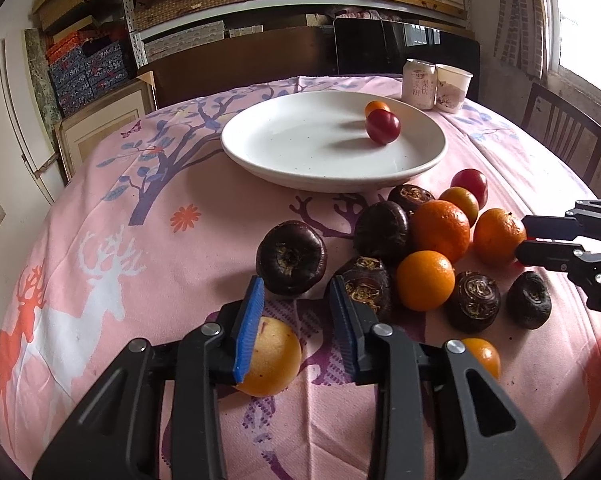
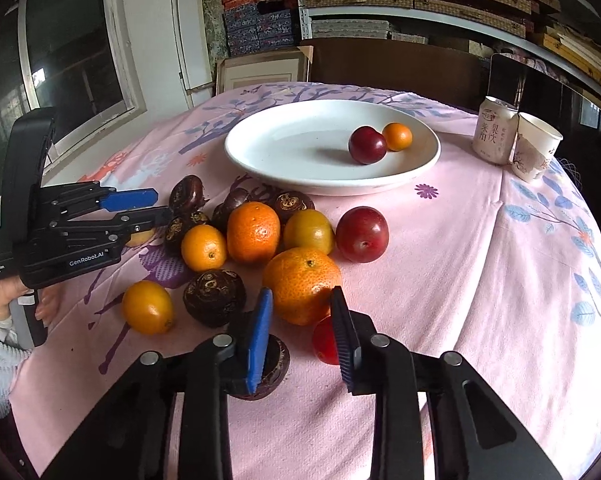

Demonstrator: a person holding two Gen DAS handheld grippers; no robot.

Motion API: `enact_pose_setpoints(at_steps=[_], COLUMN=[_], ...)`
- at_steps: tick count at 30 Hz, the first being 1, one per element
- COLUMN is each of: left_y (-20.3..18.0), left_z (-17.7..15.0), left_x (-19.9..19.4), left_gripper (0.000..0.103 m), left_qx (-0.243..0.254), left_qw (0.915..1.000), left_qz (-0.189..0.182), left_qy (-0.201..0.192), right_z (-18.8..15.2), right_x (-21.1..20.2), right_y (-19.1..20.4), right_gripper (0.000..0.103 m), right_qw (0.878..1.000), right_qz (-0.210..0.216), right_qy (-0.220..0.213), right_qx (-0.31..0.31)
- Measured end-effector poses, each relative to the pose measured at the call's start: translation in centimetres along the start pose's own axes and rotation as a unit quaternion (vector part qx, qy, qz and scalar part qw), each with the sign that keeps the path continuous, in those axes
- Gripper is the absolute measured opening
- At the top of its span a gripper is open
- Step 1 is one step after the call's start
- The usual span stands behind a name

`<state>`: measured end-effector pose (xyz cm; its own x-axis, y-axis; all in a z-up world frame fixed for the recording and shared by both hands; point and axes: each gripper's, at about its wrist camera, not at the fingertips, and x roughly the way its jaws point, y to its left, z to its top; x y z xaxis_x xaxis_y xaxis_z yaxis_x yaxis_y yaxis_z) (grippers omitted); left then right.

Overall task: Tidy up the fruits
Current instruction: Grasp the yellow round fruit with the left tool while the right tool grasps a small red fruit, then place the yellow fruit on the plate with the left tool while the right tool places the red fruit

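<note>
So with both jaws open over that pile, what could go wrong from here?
1. The right gripper straddles a large orange crowded by a small red fruit; closing may knock either rolling.
2. The fruits on the white plate are round, so a dropped one could roll off.

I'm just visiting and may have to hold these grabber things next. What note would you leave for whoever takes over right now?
Left gripper: open, holding nothing, low over the near side of the pile, a yellow fruit just beneath it.
Right gripper: open, holding nothing, pointed at a large tangerine.
Done: the white plate holds one red plum and one small orange fruit.
Left: the rest lies loose on the pink tablecloth, namely tangerines, small orange fruits, red plums and dark brown water chestnuts.
A drink can and a paper cup stand beyond the plate.
</note>
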<state>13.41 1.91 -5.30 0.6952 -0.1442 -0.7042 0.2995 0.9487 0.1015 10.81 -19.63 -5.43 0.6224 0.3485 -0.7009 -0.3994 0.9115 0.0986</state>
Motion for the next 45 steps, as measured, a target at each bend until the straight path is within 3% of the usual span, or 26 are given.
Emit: enact_pose_setpoints(at_steps=[1, 2, 3, 7, 11, 14, 15, 24, 25, 26, 28, 29, 31, 33, 35, 41, 45], left_y=[0.1, 0.2, 0.4, 0.7, 0.2, 0.7, 1.0, 2.2, 2.0, 1.9, 2.0, 2.2, 2.9, 3.9, 4.7, 4.8, 3.8], left_z=[0.0, 0.0, 0.0, 0.0, -0.2, -0.3, -0.3, -0.9, -1.1, -1.3, -1.9, -2.0, -2.1, -2.2, -2.5, -3.3, 0.7], left_x=[0.0, 0.1, 0.1, 0.1, -0.1, -0.3, -0.3, -1.0, -1.1, -1.1, -0.2, -0.2, -0.5, 0.1, 0.1, -1.3, -1.6], left_gripper=[0.033, 0.033, 0.033, 0.033, 0.033, 0.033, 0.033, 0.03, 0.035, 0.063, 0.094, 0.092, 0.075, 0.032, 0.032, 0.032, 0.032], left_qx=[-0.002, -0.004, -0.006, -0.011, 0.003, -0.003, -0.008, -0.015, -0.003, 0.007, 0.008, 0.005, -0.009, -0.034, -0.054, -0.042, -0.021], left_qw=[1.0, 1.0, 1.0, 0.9999, 1.0, 1.0, 1.0, 0.9999, 1.0, 0.9999, 0.9992, 0.9991, 0.9995, 0.9979, 0.9959, 0.9969, 0.9984], left_qz=[0.0, 0.001, 0.002, 0.0, 0.002, -0.002, -0.003, -0.007, 0.004, 0.015, 0.017, 0.016, -0.004, -0.021, -0.044, -0.04, -0.044], left_qy=[0.0, 0.001, 0.002, 0.002, 0.001, 0.0, 0.0, -0.004, -0.004, 0.002, 0.036, 0.04, 0.032, 0.05, 0.057, 0.053, 0.027], right_z=[-0.1, -0.1, -0.2, -0.8, -1.4, -1.7, -1.7, -1.7, -1.7, -1.7, -1.7, -1.7, -1.7, -1.7, -1.7, -1.5, 1.2], right_x=[-0.1, -0.3, -0.5, -0.8, 0.8, 0.8, 0.7, 0.2, 0.3, 0.2, 0.3, 0.2, 0.2, 0.3, 0.3, 0.0, 0.1], right_y=[-0.2, -0.5, -1.1, -3.4, -3.2, -3.6, -4.1, -4.4, -4.4, -4.4, -4.3, -4.3, -4.3, -4.3, -4.3, -4.3, -3.5], right_gripper=[0.031, 0.043, 0.062, 0.066, 0.06, 0.031, 0.027, 0.027, 0.027, 0.027, 0.027, 0.027, 0.027, 0.027, 0.027, 0.027, 0.027], right_qw=[1.0, 1.0, 1.0, 0.997, 0.996, 0.996, 0.995, 0.994, 0.994, 0.994, 0.994, 0.994, 0.994, 0.994, 0.994, 0.994, 0.996], right_qz=[0.002, 0.007, 0.006, 0.016, -0.002, 0.0, 0.004, 0.012, 0.013, 0.013, 0.014, 0.014, 0.013, 0.013, 0.013, 0.015, 0.018], right_qy=[0.001, 0.001, -0.003, 0.001, 0.046, 0.043, 0.041, 0.031, 0.032, 0.034, 0.036, 0.035, 0.035, 0.036, 0.035, 0.025, 0.009], right_qx=[0.002, 0.007, 0.02, 0.08, 0.071, 0.081, 0.092, 0.101, 0.101, 0.1, 0.099, 0.099, 0.099, 0.098, 0.099, 0.102, 0.086])
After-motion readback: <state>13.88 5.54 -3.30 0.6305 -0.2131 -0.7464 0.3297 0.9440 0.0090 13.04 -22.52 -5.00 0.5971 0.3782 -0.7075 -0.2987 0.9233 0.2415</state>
